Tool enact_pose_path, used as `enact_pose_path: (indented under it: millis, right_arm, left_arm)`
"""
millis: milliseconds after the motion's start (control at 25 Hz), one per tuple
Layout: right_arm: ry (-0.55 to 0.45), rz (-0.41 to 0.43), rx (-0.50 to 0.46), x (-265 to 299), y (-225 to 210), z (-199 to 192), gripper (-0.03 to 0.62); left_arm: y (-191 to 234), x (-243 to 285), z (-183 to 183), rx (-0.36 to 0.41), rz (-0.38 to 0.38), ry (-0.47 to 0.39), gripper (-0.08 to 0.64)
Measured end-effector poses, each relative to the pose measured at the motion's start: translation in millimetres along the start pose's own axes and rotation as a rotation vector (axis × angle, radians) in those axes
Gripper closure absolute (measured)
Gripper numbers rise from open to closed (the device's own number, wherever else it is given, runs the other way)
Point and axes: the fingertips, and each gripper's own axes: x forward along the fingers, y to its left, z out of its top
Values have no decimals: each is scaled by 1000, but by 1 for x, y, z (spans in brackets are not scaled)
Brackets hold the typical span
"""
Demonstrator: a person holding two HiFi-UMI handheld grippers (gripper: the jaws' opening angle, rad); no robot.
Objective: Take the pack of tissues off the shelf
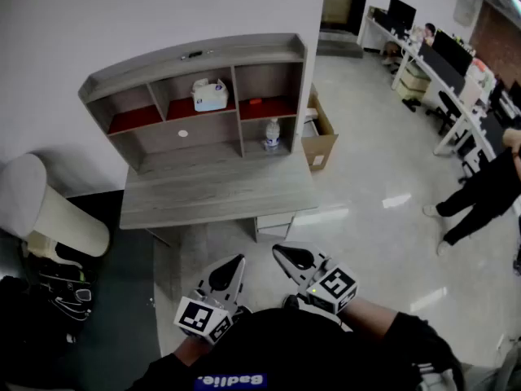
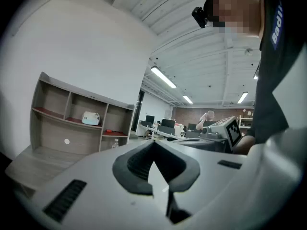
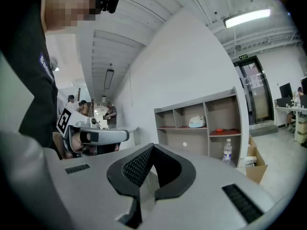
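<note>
Closest to the lens, both grippers are held low against the person's dark-sleeved body, tips pointing ahead toward the desk. Left gripper (image 1: 234,264) has its jaws pressed together with nothing between them, and its own view shows the two dark pads meeting at a point (image 2: 152,145). Right gripper (image 1: 282,255) is likewise closed and empty, its pads touching along their length (image 3: 152,147). The two tools sit just beside each other, well apart from the furniture.

Ahead stands a grey wooden desk (image 1: 212,192) with a shelf (image 1: 195,54) on its back edge, set against a white wall. The shelf's upper row has three compartments with red floors. The pack of tissues (image 1: 209,94) lies in the middle one, white with a pale blue tint, resting flat on the red lining; both gripper views show it in the same spot (image 2: 90,118) (image 3: 197,122). A small red object (image 1: 255,101), too small to identify, lies in the upper right compartment. Below it a clear water bottle (image 1: 271,134) stands upright in the lower right bay.

An open cardboard box (image 1: 320,141) sits on the floor just right of the desk. Farther right, a person in dark clothes (image 1: 480,192) is mid-stride near a row of workstations.
</note>
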Motion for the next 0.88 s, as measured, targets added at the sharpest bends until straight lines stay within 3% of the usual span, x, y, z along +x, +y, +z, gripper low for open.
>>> enact_pose_path:
  millis: [520,880]
  right_arm:
    - [2,16,-5,3,-7,3,563]
    - [-21,59,15,3,-18,7,563]
  left_arm:
    - [0,9,0,1,9,-1,558]
    - [5,18,5,-8,62,-8,558]
